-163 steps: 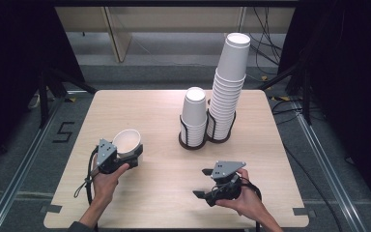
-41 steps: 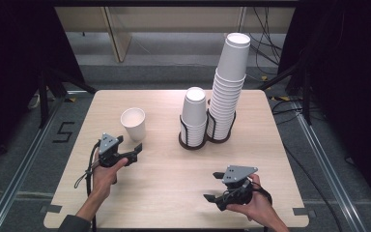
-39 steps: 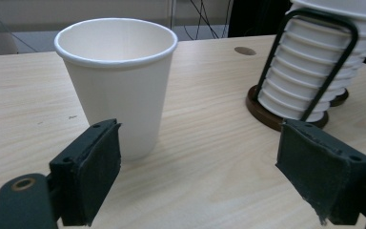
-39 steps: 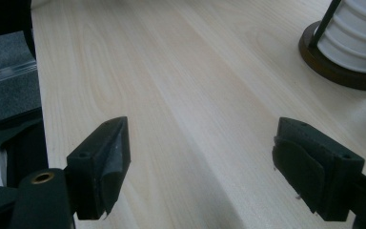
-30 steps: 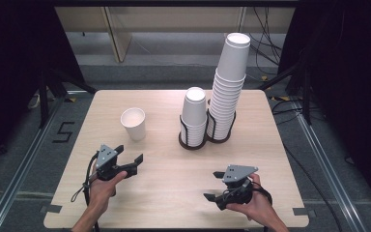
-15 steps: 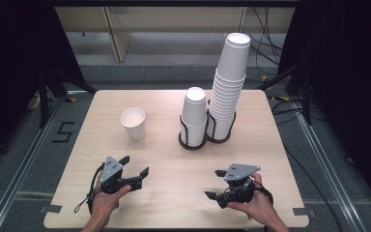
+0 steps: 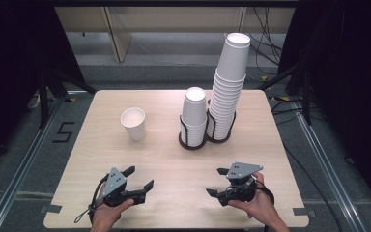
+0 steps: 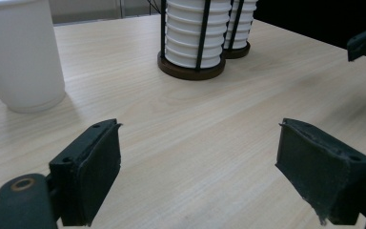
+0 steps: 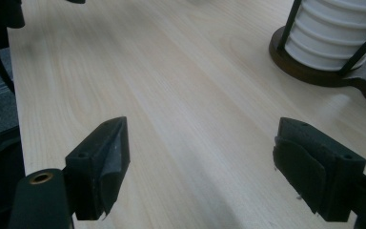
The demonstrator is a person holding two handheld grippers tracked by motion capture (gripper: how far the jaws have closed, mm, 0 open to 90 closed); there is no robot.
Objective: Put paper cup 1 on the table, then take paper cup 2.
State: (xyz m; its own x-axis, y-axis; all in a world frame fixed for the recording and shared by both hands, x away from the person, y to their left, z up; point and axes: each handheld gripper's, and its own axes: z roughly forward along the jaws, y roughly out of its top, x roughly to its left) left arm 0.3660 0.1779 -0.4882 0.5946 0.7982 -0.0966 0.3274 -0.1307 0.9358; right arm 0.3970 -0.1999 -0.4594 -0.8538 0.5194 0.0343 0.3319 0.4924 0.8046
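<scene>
A single white paper cup (image 7: 133, 123) (image 8: 21, 57) stands upright on the left half of the wooden table (image 7: 164, 159). My left gripper (image 7: 139, 177) (image 8: 198, 162) is near the front edge, well short of the cup, open and empty. My right gripper (image 7: 214, 181) (image 9: 200, 162) is at the front right, also open and empty, its jaws pointing left across the table. A short stack of cups (image 7: 193, 118) (image 8: 193, 38) and a tall stack of cups (image 7: 227, 87) sit in black wire holders at mid-table.
The dark round base of the near holder (image 9: 314, 62) lies ahead and to the right of my right gripper. Bare wood stretches between both grippers and the holders. Grey floor with rails surrounds the table (image 7: 24, 159).
The left gripper set the cup upright on the table's left half, let go, and pulled back to the front edge with its jaws open. The right gripper shifted slightly toward the front right.
</scene>
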